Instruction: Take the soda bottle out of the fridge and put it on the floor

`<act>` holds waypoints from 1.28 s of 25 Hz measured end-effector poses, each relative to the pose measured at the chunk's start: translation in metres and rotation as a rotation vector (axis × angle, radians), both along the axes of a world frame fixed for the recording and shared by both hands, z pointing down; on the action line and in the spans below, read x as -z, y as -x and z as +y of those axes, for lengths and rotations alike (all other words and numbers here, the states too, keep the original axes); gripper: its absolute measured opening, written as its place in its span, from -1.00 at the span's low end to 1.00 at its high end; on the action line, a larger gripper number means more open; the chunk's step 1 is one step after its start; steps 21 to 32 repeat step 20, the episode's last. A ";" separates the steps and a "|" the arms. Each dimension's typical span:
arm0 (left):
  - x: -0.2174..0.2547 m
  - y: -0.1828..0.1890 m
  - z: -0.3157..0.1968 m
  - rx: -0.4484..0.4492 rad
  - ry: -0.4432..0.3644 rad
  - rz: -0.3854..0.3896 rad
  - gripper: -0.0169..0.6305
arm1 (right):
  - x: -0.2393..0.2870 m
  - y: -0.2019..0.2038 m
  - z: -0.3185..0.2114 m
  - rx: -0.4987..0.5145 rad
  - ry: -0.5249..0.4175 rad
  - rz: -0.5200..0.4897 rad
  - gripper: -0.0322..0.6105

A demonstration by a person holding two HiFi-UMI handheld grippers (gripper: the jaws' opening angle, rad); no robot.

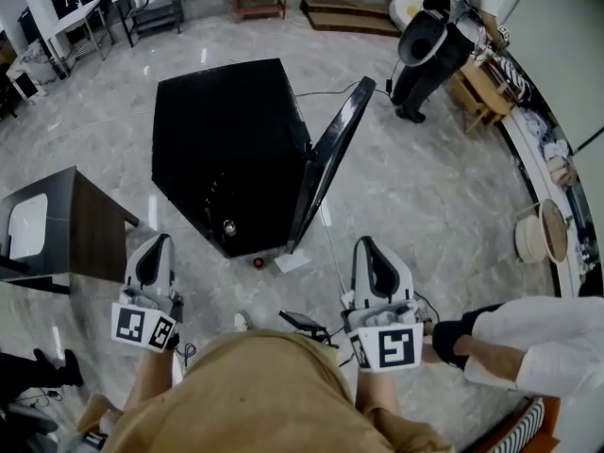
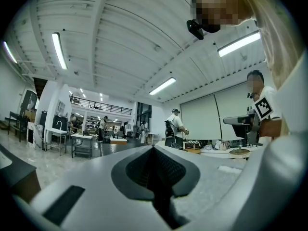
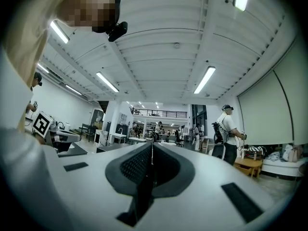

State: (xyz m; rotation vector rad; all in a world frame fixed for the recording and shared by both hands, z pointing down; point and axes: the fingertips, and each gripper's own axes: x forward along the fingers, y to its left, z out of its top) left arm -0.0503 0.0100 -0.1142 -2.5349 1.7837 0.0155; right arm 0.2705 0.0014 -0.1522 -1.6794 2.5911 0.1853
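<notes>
- Left gripper (image 1: 161, 241) and right gripper (image 1: 367, 244), lower frame: jaws together, nothing held.
- Fridge (image 1: 226, 140) at centre, door (image 1: 332, 154) open; soda bottle not discernible.
- Dark table (image 1: 80, 223) at left, bystander (image 1: 425, 50) at upper right.

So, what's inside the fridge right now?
The fridge door is open, interior dark. Only a small round cap-like thing shows near the front; the rest is hidden.
</notes>
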 end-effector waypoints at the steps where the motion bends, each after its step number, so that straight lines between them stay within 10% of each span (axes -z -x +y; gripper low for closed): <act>1: -0.002 0.000 -0.002 0.000 0.003 0.001 -0.94 | -0.001 -0.001 -0.002 -0.003 0.000 0.000 -0.89; 32: -0.006 0.004 -0.008 0.006 0.005 0.007 -0.94 | -0.005 0.003 -0.005 -0.005 -0.003 -0.006 -0.89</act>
